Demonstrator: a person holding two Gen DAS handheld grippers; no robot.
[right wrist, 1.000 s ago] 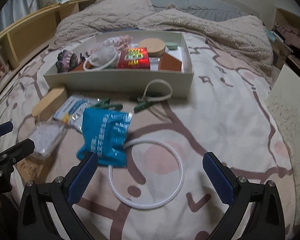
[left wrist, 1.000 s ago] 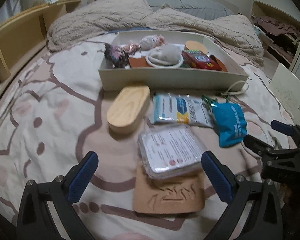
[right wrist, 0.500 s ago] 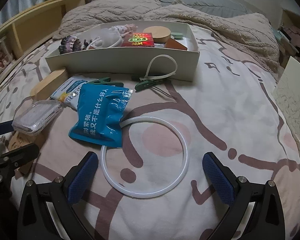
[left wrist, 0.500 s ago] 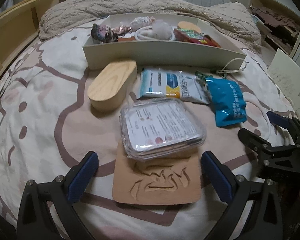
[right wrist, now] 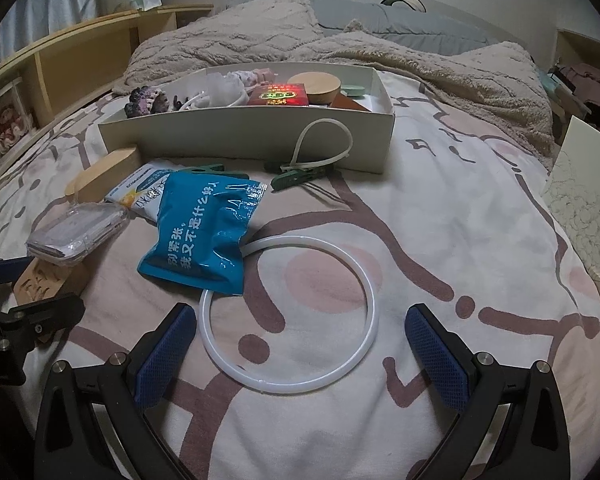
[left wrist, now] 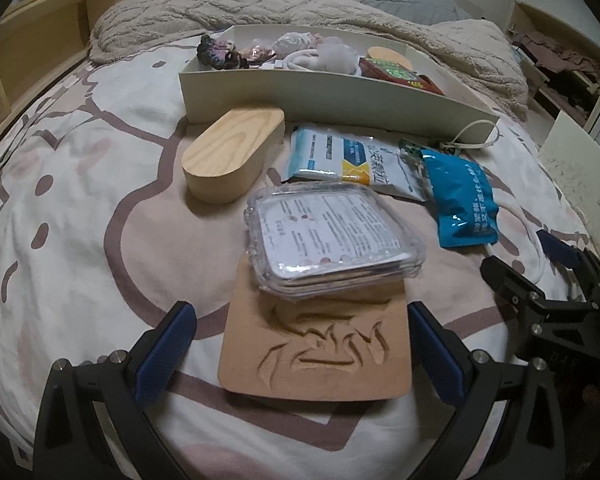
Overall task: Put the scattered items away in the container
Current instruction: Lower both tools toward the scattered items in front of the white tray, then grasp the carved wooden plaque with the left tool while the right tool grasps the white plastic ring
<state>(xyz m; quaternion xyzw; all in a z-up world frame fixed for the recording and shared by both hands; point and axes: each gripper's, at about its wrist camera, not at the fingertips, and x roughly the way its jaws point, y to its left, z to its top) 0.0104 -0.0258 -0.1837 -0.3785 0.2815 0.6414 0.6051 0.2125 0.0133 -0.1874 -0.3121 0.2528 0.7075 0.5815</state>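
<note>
On my far left lies the oval light-wood box [left wrist: 230, 156], its far end just beside the front wall of the long white cardboard tray [left wrist: 324, 94], which sits on the patterned bedspread [left wrist: 72, 216] and already holds a dark knitted bundle [left wrist: 220, 53], a white ring, a red packet and a round wooden lid. My left gripper [left wrist: 300, 354] hangs wide apart with nothing between its blue pads [left wrist: 166, 354], which flank the near end of the flat tan board with carved grooves [left wrist: 320, 354]. Resting on the far part of that board is the clear plastic case with a printed card inside [left wrist: 334, 240]. Beyond the case lies the white and blue sachet [left wrist: 348, 158], near the tray's front wall. Next over comes the bright blue foil pouch with white lettering [right wrist: 206, 236], which overlaps the rim of the large thin white plastic hoop [right wrist: 290, 312]. My right gripper [right wrist: 302, 354] is released as well, pads spread to either side of the hoop's near arc and gripping nothing. Further back, two green clothes pegs [right wrist: 296, 176] and a looped white cable tie [right wrist: 324, 142] lie against the tray's front wall
</note>
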